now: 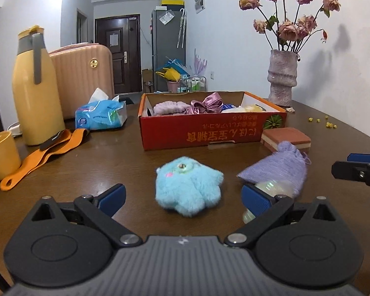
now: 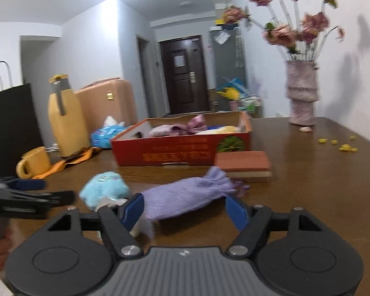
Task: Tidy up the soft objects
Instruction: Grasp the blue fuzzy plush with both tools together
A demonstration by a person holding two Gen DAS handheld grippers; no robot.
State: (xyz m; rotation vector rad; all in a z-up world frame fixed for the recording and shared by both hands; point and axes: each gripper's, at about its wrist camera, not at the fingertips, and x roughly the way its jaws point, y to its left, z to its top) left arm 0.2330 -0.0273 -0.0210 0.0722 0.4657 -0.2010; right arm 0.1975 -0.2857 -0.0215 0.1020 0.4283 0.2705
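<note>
Left gripper (image 1: 182,197): jaws wide apart, nothing between the pads; blue plush toy (image 1: 188,188) just ahead, centred in the gap, resting on the table (image 1: 111,162).
Right gripper (image 2: 185,209): jaws apart, straddling the near end of the lilac knitted pouch (image 2: 187,198); left pad close against the fabric, right pad apparently clear, no firm squeeze visible.
Pouch: lying on its side on the table, gathered neck toward the brown block (image 2: 243,164); pale rounded object (image 1: 273,187) showing at the open near end.
Destination: red cardboard box (image 1: 209,133) beyond both items, already holding a lilac headband (image 1: 169,107) and a pink satin bow (image 1: 207,103).
Step in hand, as judged: lowering onto the two soft items for a grasp.
Technique, plush: advance until the body sits deep between the pads, then close; fur compresses, so shallow bites likely slip.
Technique, pouch: grip mid-body rather than the loose near end; keep level, since the contents could slide out.
Risk: the grippers sit near each other; stagger the lifts toward the box.
</note>
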